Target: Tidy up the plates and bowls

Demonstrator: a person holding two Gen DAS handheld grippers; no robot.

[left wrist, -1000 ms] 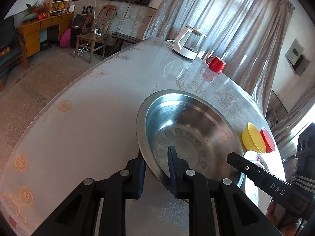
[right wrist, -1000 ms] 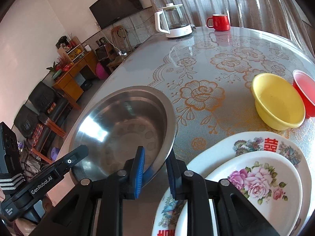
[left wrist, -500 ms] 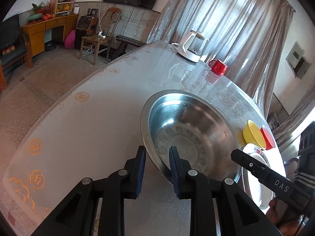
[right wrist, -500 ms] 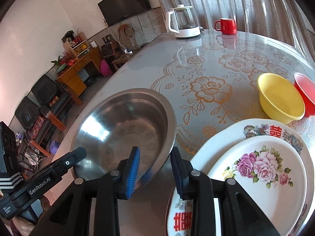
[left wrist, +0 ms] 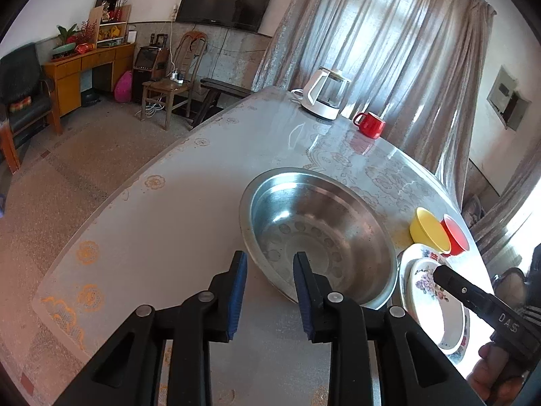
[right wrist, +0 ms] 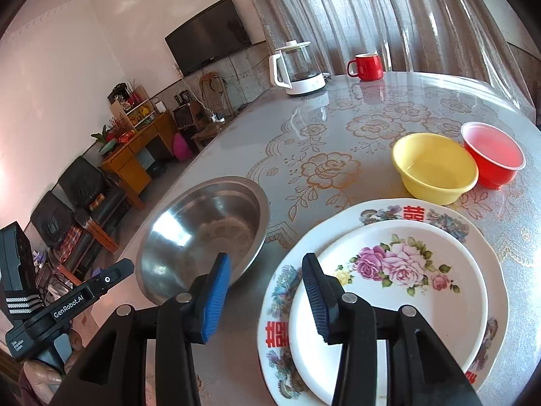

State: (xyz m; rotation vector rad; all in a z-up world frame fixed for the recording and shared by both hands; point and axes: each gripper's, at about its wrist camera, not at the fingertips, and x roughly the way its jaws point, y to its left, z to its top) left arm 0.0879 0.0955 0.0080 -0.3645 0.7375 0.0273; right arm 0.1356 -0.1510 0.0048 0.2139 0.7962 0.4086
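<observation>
Both grippers' jaws are opening with nothing between them: the left gripper [left wrist: 269, 264] just short of the steel basin's [left wrist: 318, 233] near rim, the right gripper [right wrist: 265, 267] beside it. At 2 o'clock, a small floral plate [right wrist: 399, 280] sits on a larger plate [right wrist: 436, 216]; beyond, at 1 o'clock, a yellow bowl [right wrist: 434, 167] touches a red bowl [right wrist: 493, 154].

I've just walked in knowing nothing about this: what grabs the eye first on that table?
A big shiny steel basin sits near the table's edge, just ahead of both grippers, whose jaws are opening with nothing between them. Right of it, a small flowered plate is stacked on a larger one, with a yellow bowl and red bowl behind.
</observation>
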